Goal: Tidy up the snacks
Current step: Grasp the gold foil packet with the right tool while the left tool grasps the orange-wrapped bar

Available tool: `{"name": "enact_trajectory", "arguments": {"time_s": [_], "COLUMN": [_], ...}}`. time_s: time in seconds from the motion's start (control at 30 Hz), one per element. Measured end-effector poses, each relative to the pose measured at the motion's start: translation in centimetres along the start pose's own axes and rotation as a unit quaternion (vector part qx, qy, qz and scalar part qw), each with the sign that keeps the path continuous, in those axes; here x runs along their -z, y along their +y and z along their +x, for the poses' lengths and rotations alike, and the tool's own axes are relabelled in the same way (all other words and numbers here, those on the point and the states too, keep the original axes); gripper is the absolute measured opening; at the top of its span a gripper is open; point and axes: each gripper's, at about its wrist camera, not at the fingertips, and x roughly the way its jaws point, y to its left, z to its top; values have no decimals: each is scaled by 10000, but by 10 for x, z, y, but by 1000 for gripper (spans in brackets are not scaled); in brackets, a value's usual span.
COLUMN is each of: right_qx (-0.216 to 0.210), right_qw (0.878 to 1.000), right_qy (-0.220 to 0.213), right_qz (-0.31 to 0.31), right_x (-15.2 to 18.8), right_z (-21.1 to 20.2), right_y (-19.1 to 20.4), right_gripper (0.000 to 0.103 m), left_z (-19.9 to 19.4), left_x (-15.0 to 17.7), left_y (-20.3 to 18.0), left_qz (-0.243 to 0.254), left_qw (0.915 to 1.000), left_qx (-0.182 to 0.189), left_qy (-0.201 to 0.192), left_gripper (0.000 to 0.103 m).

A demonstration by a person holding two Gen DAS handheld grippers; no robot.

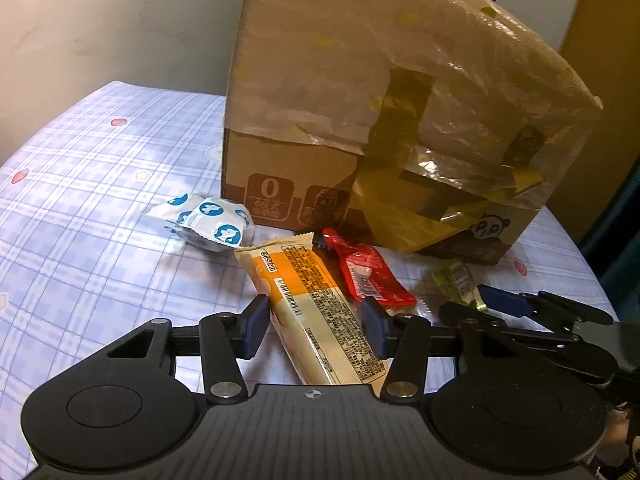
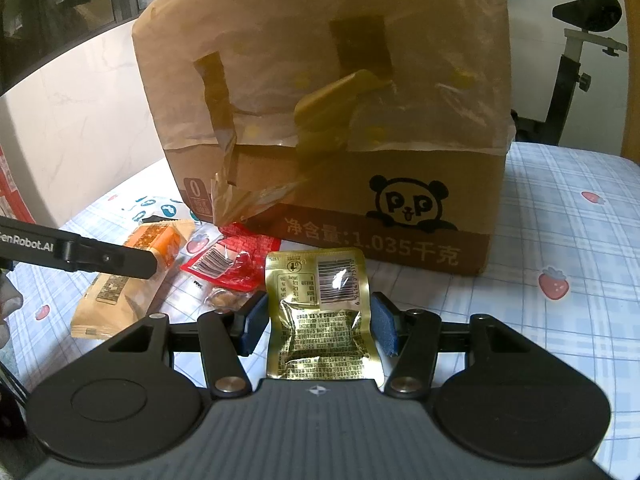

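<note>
Right now I read the cardboard box (image 2: 360, 128) first: its front carries a black panda face with "P P" for eyes (image 2: 408, 206), and the brown band below says "净含量:1.035千克"; from the left wrist view a square badge with a big "0" (image 1: 269, 196) shows on its other face, and torn yellow tape (image 1: 396, 136) hangs down the wall. My left gripper (image 1: 314, 328) sits low over the checked strawberry-print tablecloth (image 1: 88, 184), its fingers spread to either side of a long orange-and-cream snack bar (image 1: 316, 312) printed with a QR code, a barcode and dense small text I cannot read; the pads are not touching the wrapper. My right gripper (image 2: 320, 326) is likewise low and level, fingers spread around a gold foil snack packet (image 2: 320, 312) with a barcode on it, lying flat just before the box. Between the two lies a red sachet (image 1: 366, 276) with a white barcode label. A white wrapper with blue cartoon roundels (image 1: 208, 220) rests near the box's left corner. "GenRobot.AI" is printed on the left gripper's side (image 2: 24, 242).
</note>
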Motion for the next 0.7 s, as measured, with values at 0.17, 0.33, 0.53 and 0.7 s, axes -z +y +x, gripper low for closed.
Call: {"name": "enact_trajectory", "arguments": {"time_s": [0.17,0.33,0.53,0.7], "right_qx": [21,53,61,56], "right_qw": [10000,10000,9999,9999], "right_qy": [-22,-83,-90,-100], "right_qz": [10,-8,2,-44], "right_x": [1,2,2,2], "right_z": [-1,-3,-3,-4], "right_y": [-2,-1,-2,-2], "right_gripper": [57,57,57,57], "left_z": [-14,-25,-22,-20], "left_x": [1,2,2,5], "left_y": [-8,-10,-4,-1], "left_qz": [168,292,103,60], "left_qw": [9997,9989,9998,9999], "left_qx": [132,253,151,157], "left_qy": [-136,-262,-80,15], "left_gripper": [49,18,21,60]}}
